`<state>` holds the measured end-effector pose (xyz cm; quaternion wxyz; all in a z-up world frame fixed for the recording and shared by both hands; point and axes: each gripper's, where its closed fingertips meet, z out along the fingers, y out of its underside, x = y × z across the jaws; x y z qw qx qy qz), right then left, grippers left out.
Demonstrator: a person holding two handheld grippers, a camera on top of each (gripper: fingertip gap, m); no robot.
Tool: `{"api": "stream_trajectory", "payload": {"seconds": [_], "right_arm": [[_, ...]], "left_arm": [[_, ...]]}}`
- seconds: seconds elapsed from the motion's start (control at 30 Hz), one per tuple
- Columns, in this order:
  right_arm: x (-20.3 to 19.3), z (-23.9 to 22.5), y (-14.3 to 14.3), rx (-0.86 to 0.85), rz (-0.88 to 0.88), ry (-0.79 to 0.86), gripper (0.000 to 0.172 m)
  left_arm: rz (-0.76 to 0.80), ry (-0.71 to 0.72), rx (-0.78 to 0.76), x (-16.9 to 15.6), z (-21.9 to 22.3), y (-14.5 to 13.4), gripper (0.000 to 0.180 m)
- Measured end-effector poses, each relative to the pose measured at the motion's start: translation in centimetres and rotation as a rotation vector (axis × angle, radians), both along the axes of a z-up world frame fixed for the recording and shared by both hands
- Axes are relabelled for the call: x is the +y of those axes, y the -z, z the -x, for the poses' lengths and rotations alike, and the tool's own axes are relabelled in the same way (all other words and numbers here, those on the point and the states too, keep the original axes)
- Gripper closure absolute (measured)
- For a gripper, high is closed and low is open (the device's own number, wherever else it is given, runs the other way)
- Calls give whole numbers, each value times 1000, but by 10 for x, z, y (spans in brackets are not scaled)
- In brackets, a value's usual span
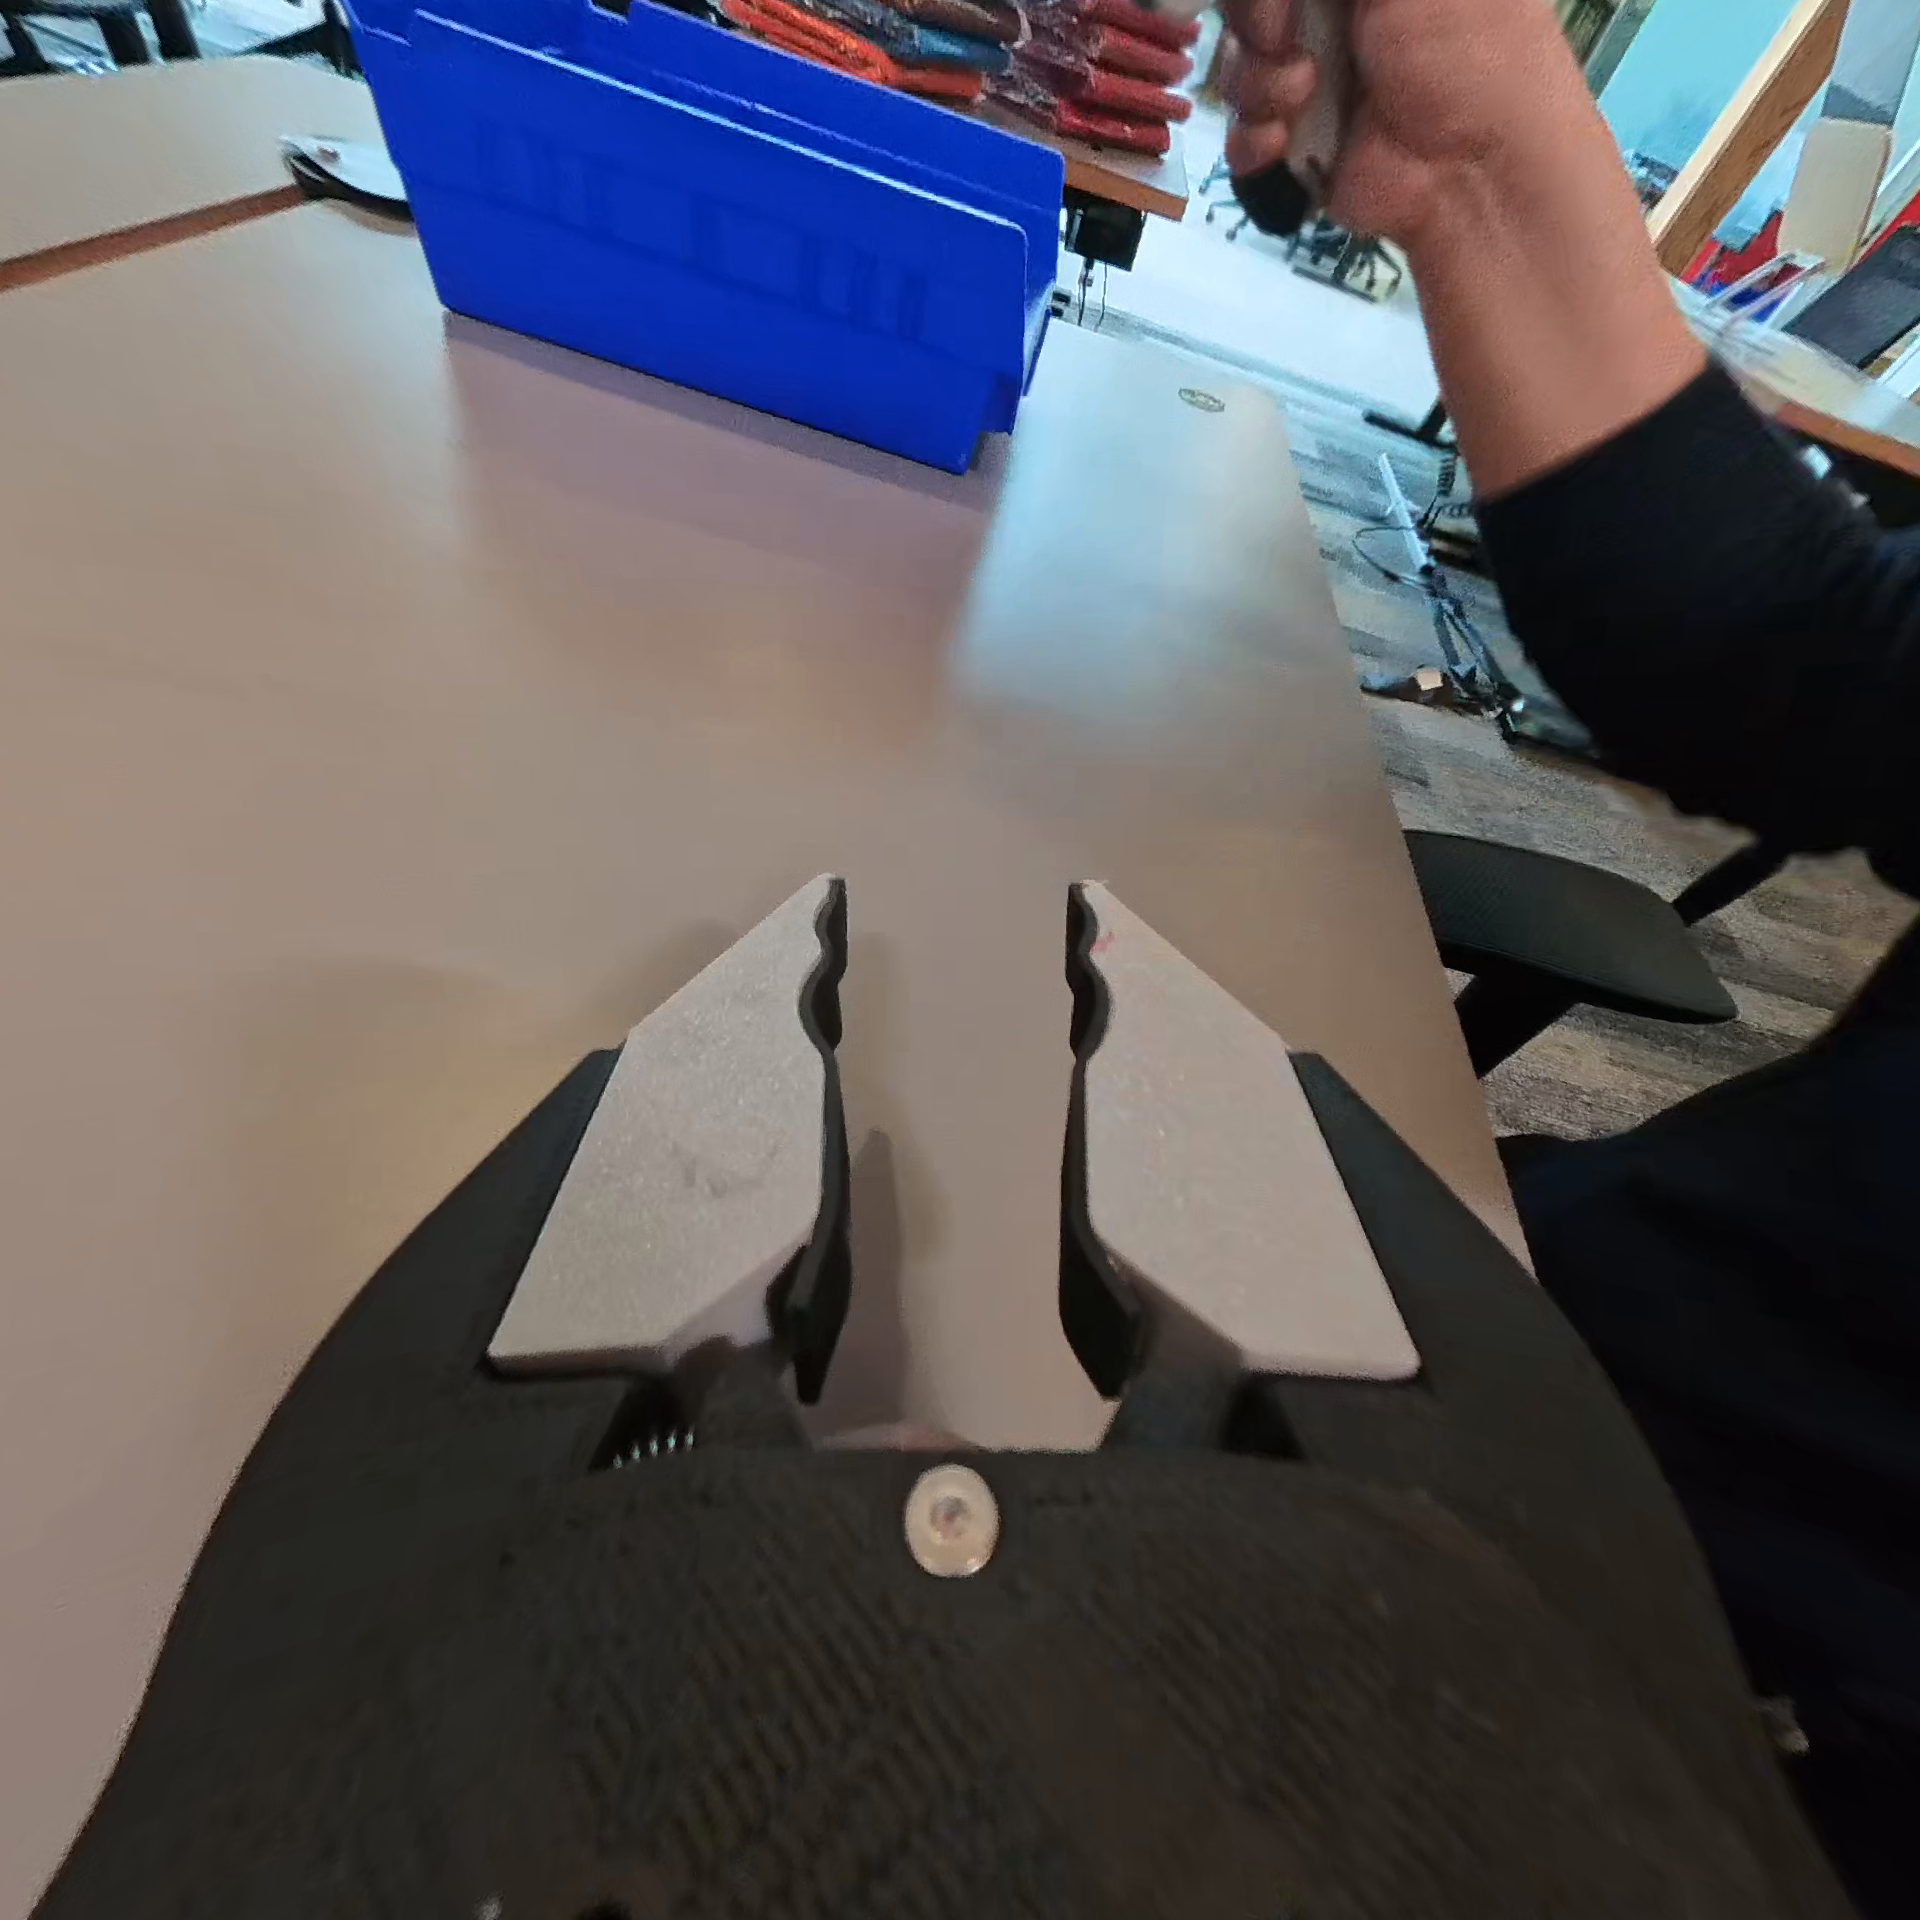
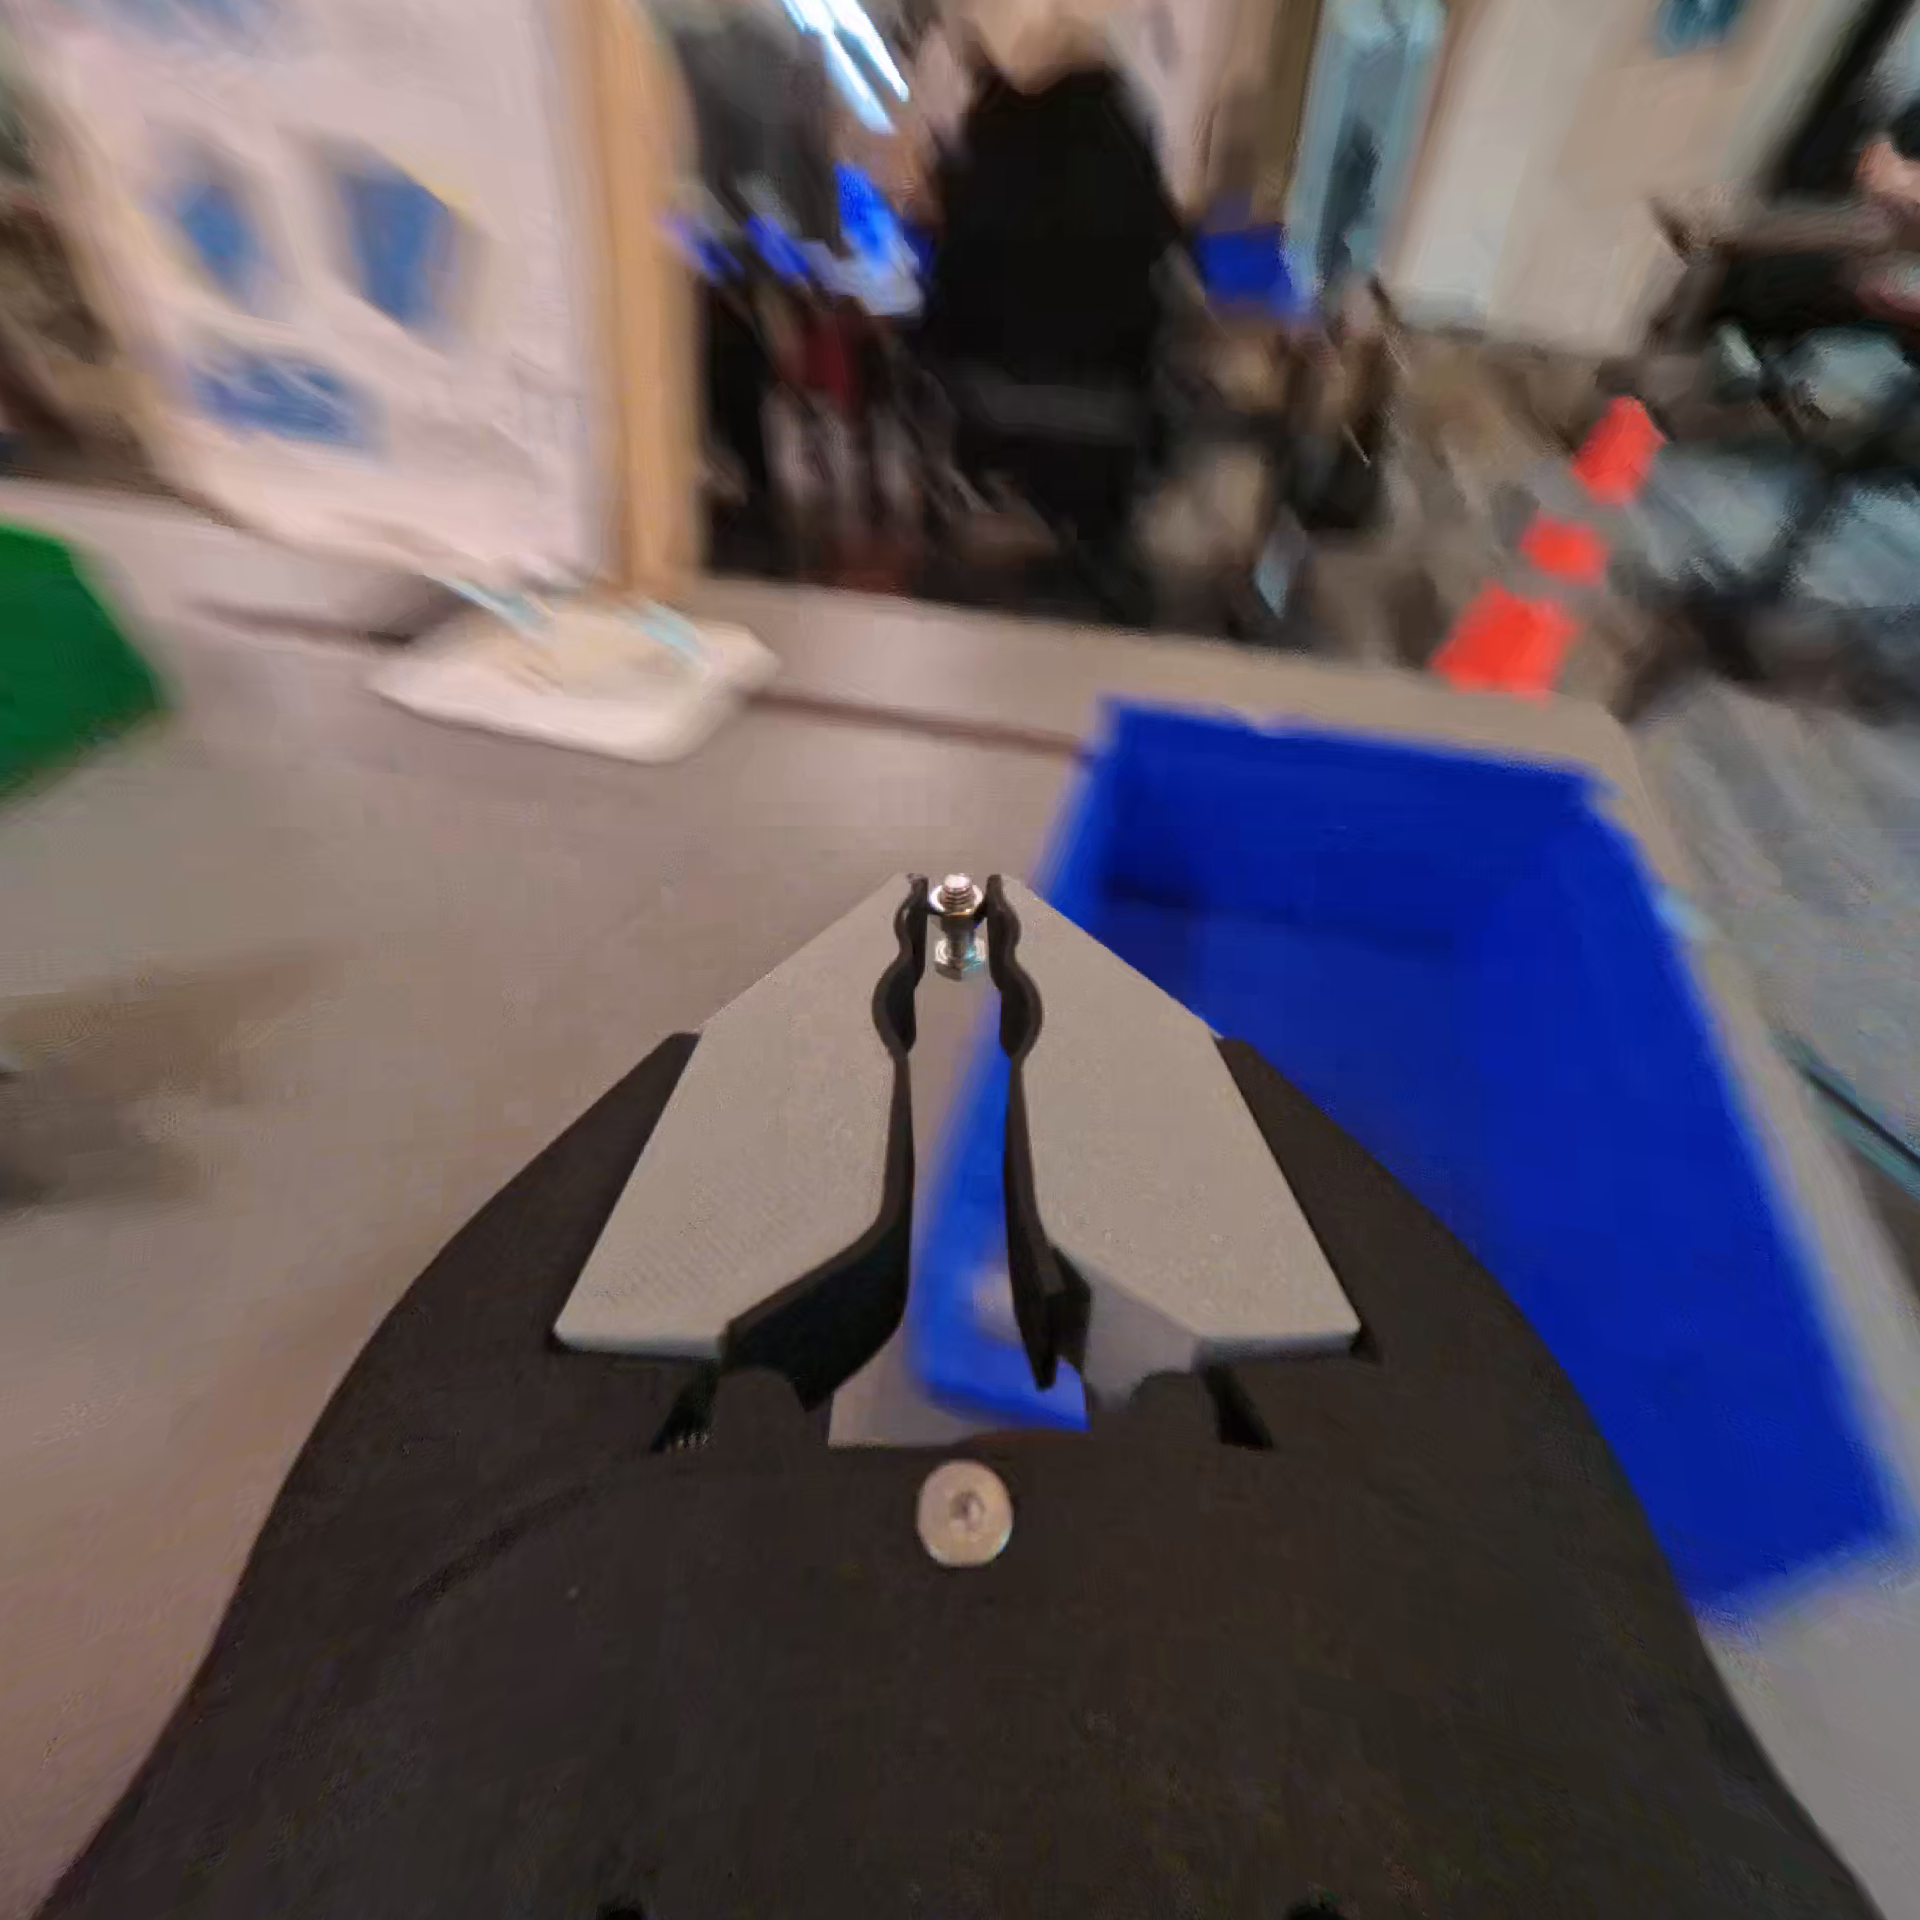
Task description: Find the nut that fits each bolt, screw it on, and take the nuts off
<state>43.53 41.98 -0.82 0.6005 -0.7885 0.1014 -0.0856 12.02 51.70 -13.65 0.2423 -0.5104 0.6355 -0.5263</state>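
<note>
- Now the left gripper hangs low over the brown desk, with its two grey fingers standing well apart and only bare desk surface between them.
- Nothing is in its grasp.
- Beyond it, a blue bin stands on the desk, near the far edge.
- At the upper right of the left wrist view, a hand with a dark sleeve holds something up in the air; what it holds is not clear there.
- The right gripper is almost closed on a small silver bolt that has a nut on its thread.
- The black pads press on the nut at the very fingertips, and the bolt's hexagonal head points back toward the camera.
- This gripper is raised over the desk, just left of the blue bin.
- The background of the right wrist view is strongly blurred; a white flat thing lies farther on the desk.
</note>
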Motion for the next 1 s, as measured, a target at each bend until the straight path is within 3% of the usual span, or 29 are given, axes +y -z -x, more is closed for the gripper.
{"api": "stream_trajectory", "payload": {"seconds": [0.1, 0.17, 0.23, 0.3, 0.43, 0.53, 0.6, 0.67, 0.77, 0.9, 1.0], "right_arm": [[-26, -82, 80, 46, 399, 149, 163], [-31, -102, 129, 95, 552, 158, 163], [-40, -116, 155, 133, 674, 203, 160], [-47, -127, 134, 77, 711, 269, 146], [-32, -106, 6, -149, 528, 267, 118], [-7, -34, -56, -227, 402, 103, 114], [20, 37, -63, -232, 291, -83, 118], [49, 107, -38, -202, 228, -263, 117], [92, 176, 31, -163, 196, -396, 115], [141, 204, 110, -131, 170, -401, 113], [157, 216, 129, -137, 156, -416, 113]], "left_arm": [[-16, 6, 10, -2, 0, 3, 140], [-32, 4, 15, -2, -1, 5, 141], [-45, -1, 23, 0, -1, 9, 142], [-32, -3, 32, 1, -1, 11, 142], [-13, 0, 33, 3, -1, 10, 141], [-23, 11, 42, 0, 0, 11, 140], [-39, 14, 47, -1, 0, 13, 139], [-51, 14, 51, -2, -1, 14, 138], [-61, 11, 55, -1, -1, 15, 136], [-62, -8, 67, 5, 3, 10, 129], [-52, -47, 46, 17, 20, -21, 116]]}}
